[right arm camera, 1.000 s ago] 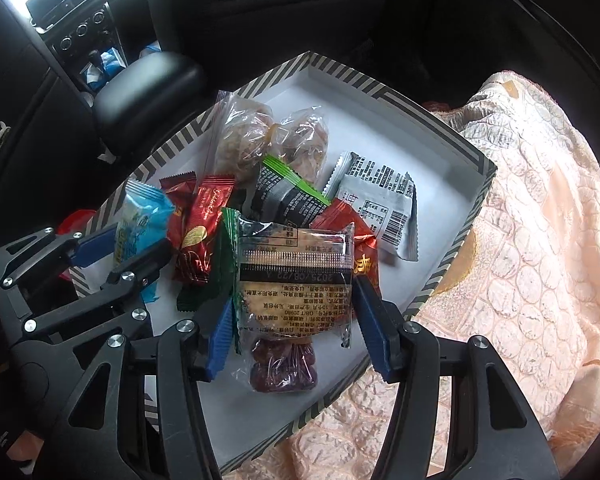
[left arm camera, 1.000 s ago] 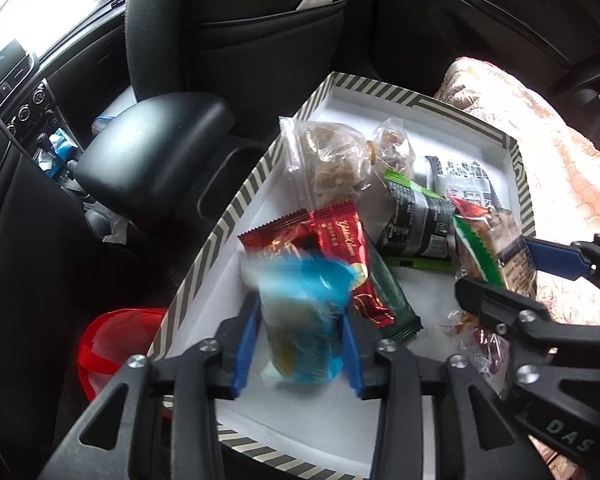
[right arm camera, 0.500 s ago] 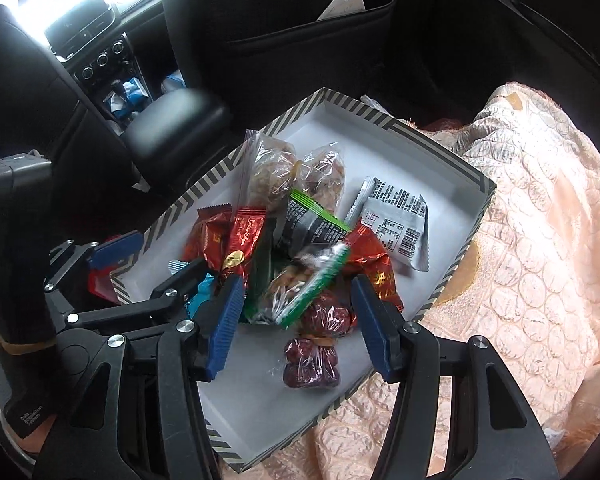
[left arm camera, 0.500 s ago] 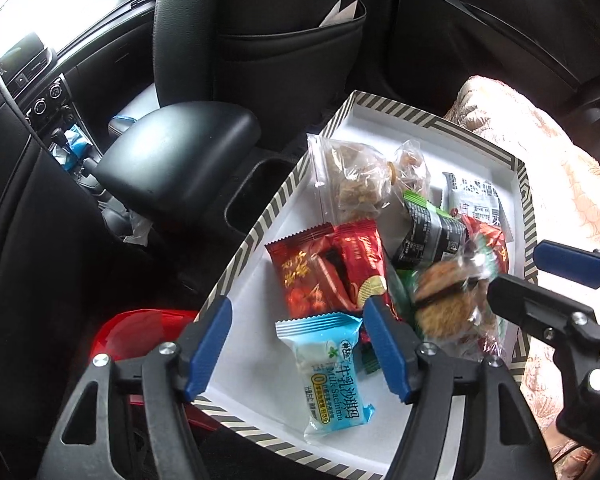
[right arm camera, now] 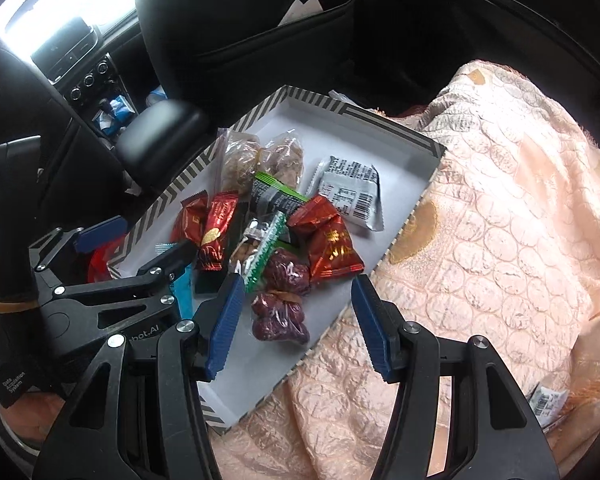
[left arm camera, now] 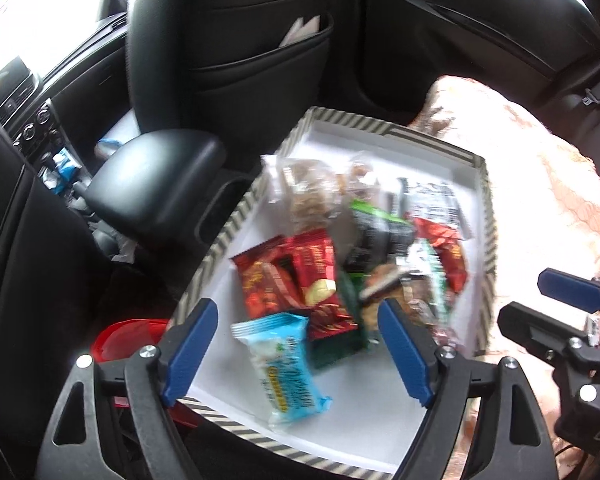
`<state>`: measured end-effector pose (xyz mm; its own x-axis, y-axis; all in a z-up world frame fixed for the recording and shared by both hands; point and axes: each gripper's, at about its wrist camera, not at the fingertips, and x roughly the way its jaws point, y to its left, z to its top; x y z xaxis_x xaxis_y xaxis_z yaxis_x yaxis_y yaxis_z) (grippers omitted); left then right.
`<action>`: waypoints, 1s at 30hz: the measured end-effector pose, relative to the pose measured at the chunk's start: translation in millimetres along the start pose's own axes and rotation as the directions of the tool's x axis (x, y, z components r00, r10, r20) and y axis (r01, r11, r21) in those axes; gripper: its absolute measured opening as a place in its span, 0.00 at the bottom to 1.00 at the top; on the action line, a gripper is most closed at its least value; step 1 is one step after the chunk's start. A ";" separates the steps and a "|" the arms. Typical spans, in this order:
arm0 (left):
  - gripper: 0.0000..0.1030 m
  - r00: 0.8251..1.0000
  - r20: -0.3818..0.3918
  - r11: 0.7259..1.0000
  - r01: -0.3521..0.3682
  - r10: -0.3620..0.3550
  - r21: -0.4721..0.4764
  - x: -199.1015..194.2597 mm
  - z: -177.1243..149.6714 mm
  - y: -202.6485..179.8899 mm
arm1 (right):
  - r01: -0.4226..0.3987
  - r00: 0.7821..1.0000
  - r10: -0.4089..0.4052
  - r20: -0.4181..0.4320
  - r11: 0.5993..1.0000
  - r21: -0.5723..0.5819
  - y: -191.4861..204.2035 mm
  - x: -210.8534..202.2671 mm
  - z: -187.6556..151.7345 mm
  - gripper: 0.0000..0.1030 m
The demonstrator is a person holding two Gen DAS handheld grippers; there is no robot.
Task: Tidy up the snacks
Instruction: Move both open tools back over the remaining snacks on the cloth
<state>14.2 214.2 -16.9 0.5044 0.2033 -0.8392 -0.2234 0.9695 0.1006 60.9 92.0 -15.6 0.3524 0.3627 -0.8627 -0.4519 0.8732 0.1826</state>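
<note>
Striped box [right arm camera: 388, 124]: shallow rectangular cardboard tray, white inside, grey-and-cream diagonal stripes on the rim. It sits partly on a peach quilted blanket [right arm camera: 500, 220] with a shiny, puckered weave, on the back seat behind the black leather armrest [left arm camera: 152, 184].

Everything below is placed relative to the box.

- Far end, inside: two clear crinkly bags of brown nuts [right arm camera: 260, 160], lumpy.
- Far right, inside: flat white-grey wrapper with barcode [right arm camera: 350, 196], lying alone on the white floor.
- Centre: pile of glossy foil packs, with red foil sachets [right arm camera: 210, 228] on the left side, a dark pack with a green edge [right arm camera: 274, 196] behind, and a puffy red pillow pack [right arm camera: 330, 244] on the right.
- Middle of pile: clear-wrapped pastry with green-white trim [right arm camera: 260, 252], tilted on the others.
- Near side of the pile: two clear packs of dark red dates [right arm camera: 280, 308], wrinkled, one in front of the other.
- Near left: light blue wrapper [left arm camera: 284, 368], flat on the box floor, motion-blurred.
- Outside, left of the box, low: red translucent plastic item [left arm camera: 120, 336].

Left gripper [left arm camera: 296, 356]: blue ribbed pads spread wide, nothing between them, above the near-left corner over the blue wrapper.
Right gripper [right arm camera: 296, 328]: pads spread wide, empty, above the near edge by the dates.
</note>
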 end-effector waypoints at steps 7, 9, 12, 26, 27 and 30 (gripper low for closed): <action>0.84 0.998 -0.005 0.995 0.060 -0.060 0.077 -9.0 -2.1 -38.5 | 0.041 0.999 -0.041 0.006 0.997 0.067 -35.6 -16.3 -18.3 0.54; 0.84 0.997 -0.014 0.992 0.082 -0.081 0.099 -9.7 -2.9 -49.7 | 0.053 0.998 -0.055 0.010 0.994 0.090 -47.2 -22.6 -24.0 0.54; 0.84 0.995 -0.023 0.985 0.103 -0.101 0.137 -11.0 -4.8 -68.3 | 0.082 0.996 -0.085 0.018 0.989 0.124 -66.7 -34.1 -33.7 0.54; 0.84 0.972 -0.104 0.924 0.234 -0.212 0.302 -10.6 -14.9 -156.1 | 0.206 0.976 -0.220 0.001 0.915 0.348 -166.4 -83.6 -90.5 0.54; 0.84 0.969 -0.112 0.919 0.243 -0.219 0.309 -10.3 -15.4 -161.8 | 0.209 0.975 -0.224 -0.003 0.907 0.365 -172.0 -85.8 -94.7 0.54; 0.84 0.963 -0.126 0.901 0.269 -0.240 0.340 -11.7 -17.8 -180.6 | 0.221 0.971 -0.238 -0.012 0.884 0.412 -187.6 -92.7 -106.7 0.54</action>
<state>33.8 34.2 -34.8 0.4345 -0.0541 -0.8991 0.2175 0.9750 0.0465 25.6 -140.2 -20.3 0.4402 0.1407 -0.8868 0.0166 0.9862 0.1647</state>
